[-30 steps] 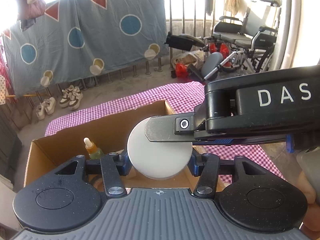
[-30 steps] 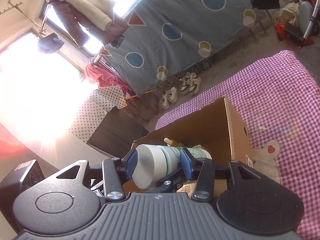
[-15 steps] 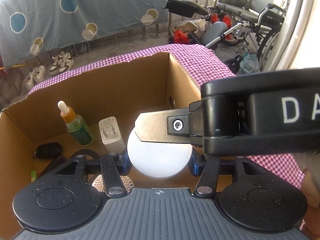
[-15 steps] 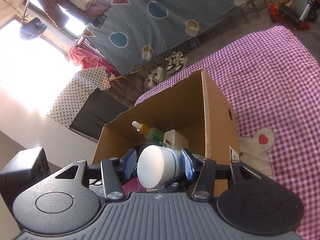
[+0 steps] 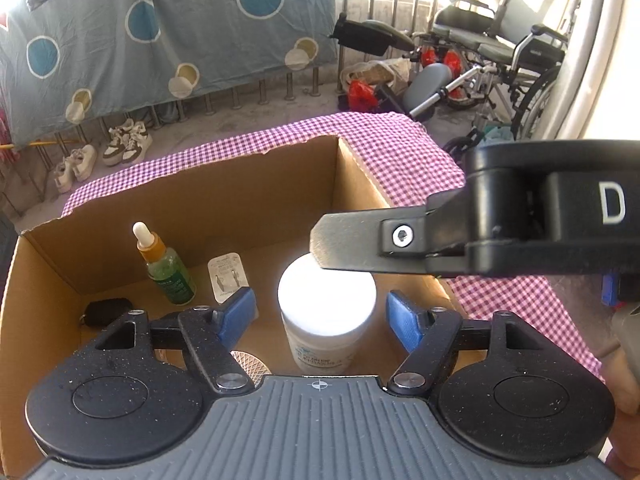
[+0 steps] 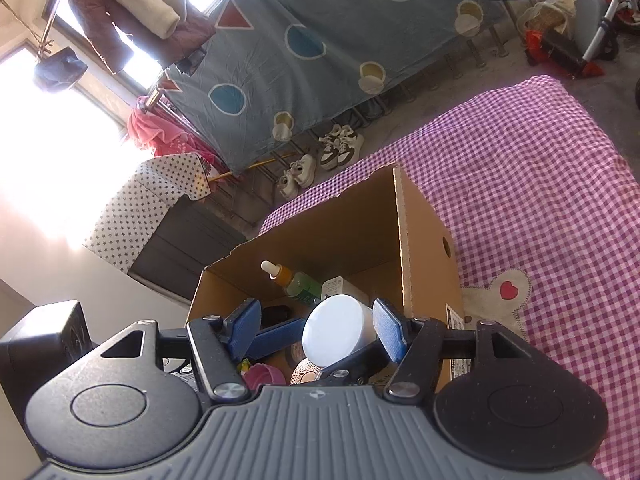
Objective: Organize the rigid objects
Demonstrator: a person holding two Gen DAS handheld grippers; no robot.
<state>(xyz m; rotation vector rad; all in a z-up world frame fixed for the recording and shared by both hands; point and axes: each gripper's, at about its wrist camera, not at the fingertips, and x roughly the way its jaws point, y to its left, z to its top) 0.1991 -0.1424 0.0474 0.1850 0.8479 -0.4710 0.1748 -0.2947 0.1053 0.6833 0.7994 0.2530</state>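
white jar between open left claw pads (apparently untouched).

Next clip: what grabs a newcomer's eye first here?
The white-lidded jar stands upright inside the cardboard box, between the blue pads of the open left claw, with the right claw open around it too. Behind it stand a green dropper bottle and a white charger, on a purple checked cloth.
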